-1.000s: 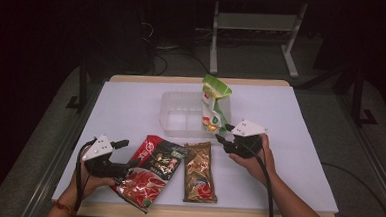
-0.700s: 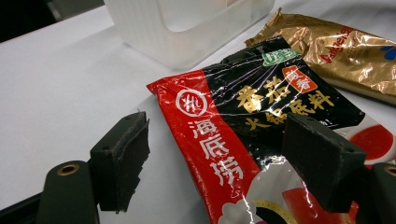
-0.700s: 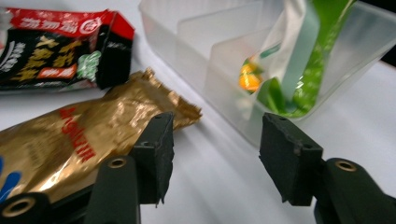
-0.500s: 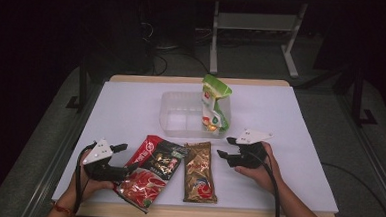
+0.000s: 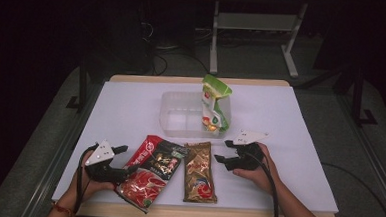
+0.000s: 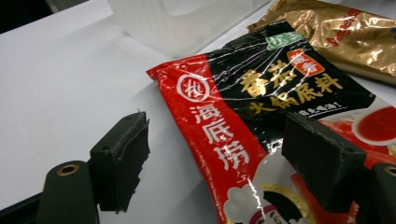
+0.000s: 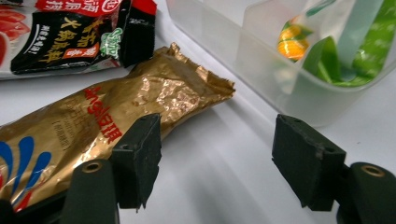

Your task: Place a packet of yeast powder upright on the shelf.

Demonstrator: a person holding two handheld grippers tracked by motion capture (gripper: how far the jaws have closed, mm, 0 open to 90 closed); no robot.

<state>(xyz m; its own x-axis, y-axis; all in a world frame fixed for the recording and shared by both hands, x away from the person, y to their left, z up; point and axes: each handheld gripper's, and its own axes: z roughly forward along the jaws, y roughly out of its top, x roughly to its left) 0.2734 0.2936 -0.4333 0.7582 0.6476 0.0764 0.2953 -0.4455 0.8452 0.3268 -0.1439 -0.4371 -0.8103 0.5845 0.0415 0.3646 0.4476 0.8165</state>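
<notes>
Green pouch (image 5: 214,105): stands upright, leaning a little, in the right part of the clear tub; its green and orange print shows through the tub wall in the right gripper view (image 7: 327,56).
Clear tub (image 5: 178,118): sits at the middle of the table, far from the person, just beyond the two flat packets.
Gold packet (image 5: 199,171): lies flat on the near side of the tub, long axis running near to far; its crimped far end points toward the tub (image 7: 140,102).
Red-and-black packet (image 5: 153,169): lies flat just left of the gold packet, angled, its far right corner touching or just overlapping the gold one (image 6: 261,116).
Right gripper (image 5: 223,151): held low just right of the gold packet's far end, near the tub's near right corner; jaws have just been opening and stand wide apart with only bare table between them; left pad (image 7: 140,158) sits just beside the gold packet's edge.
Left gripper (image 5: 126,160): at the near left of the table, at the left edge of the red-and-black packet; jaws wide apart, one pad over bare table, the other (image 6: 322,163) over the packet; whether it touches, I cannot tell.
Table (image 5: 131,105): white top, wooden edge.
</notes>
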